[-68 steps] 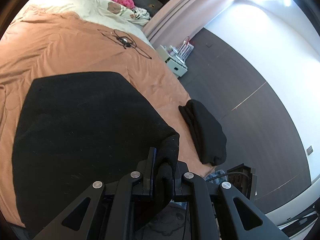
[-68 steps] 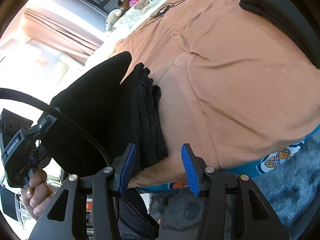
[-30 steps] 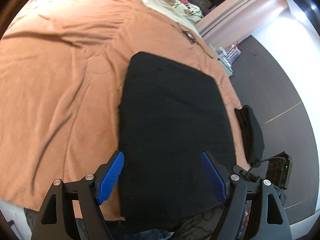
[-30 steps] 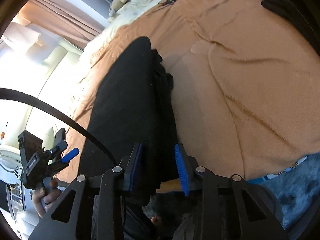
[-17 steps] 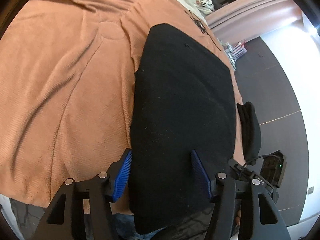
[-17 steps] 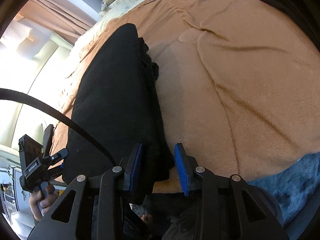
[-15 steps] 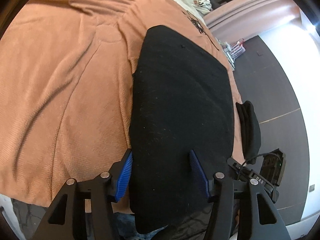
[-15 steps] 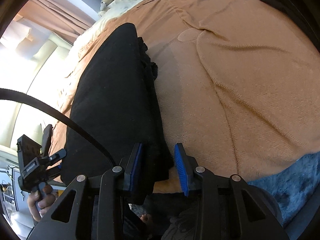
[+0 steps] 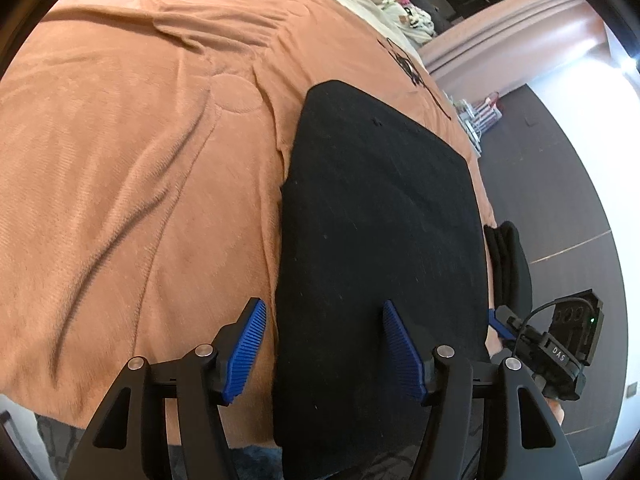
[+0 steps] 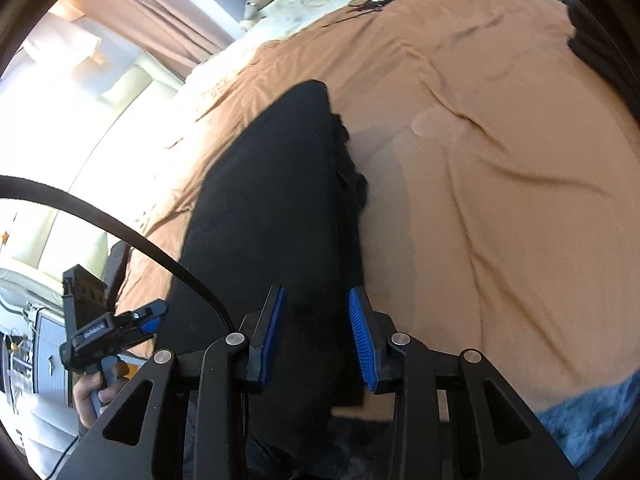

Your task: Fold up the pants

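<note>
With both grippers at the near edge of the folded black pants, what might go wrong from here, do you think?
The right gripper pinches only the stacked right-hand edge of the pants, so layers might slip apart when lifted. The left gripper, jaws just reopened slightly, straddles the opposite corner ungripped; lifting now may skew the fold or drag the blanket.

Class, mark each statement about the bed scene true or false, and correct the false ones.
1. The black pants lie on an orange-brown blanket. True.
2. The right gripper is far from the pants, over bare blanket. False: the pants' edge sits between its jaws.
3. A second dark folded garment lies at the bed edge beside the pants. True.
4. The left gripper has its jaws fully shut. False: its jaws stand apart, astride the near edge of the pants.
5. The pants are white. False: they are black.
</note>
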A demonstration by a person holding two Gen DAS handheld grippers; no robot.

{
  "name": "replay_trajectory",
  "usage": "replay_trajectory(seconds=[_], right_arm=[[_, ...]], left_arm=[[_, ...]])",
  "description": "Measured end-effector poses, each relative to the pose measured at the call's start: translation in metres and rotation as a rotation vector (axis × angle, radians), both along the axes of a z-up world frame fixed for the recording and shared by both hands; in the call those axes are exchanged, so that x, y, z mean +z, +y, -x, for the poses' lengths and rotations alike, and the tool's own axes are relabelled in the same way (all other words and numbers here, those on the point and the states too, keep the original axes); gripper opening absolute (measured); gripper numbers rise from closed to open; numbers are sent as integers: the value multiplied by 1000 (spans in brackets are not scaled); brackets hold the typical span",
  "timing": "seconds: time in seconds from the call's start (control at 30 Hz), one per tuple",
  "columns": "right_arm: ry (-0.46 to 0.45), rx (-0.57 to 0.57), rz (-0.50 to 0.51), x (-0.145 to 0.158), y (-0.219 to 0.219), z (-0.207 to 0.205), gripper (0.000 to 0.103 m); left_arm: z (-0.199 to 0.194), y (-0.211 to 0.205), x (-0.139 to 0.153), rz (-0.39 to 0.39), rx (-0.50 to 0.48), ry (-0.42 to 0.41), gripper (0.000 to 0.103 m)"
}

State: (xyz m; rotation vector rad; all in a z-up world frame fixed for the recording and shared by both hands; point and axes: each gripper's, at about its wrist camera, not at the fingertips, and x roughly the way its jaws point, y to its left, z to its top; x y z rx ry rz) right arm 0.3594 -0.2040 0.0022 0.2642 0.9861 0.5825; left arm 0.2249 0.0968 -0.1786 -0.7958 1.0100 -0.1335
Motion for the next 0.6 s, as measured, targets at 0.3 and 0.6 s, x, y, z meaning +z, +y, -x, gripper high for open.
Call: replay_trajectory(seconds=[0.3, 0.6], right_arm=[[8, 20, 41, -8, 17, -37, 31], [12, 38, 65, -7, 37, -74, 31]], left_arm=[[-16, 10, -1, -2, 11, 0, 63], [-46, 22, -3, 18, 26, -12, 63]])
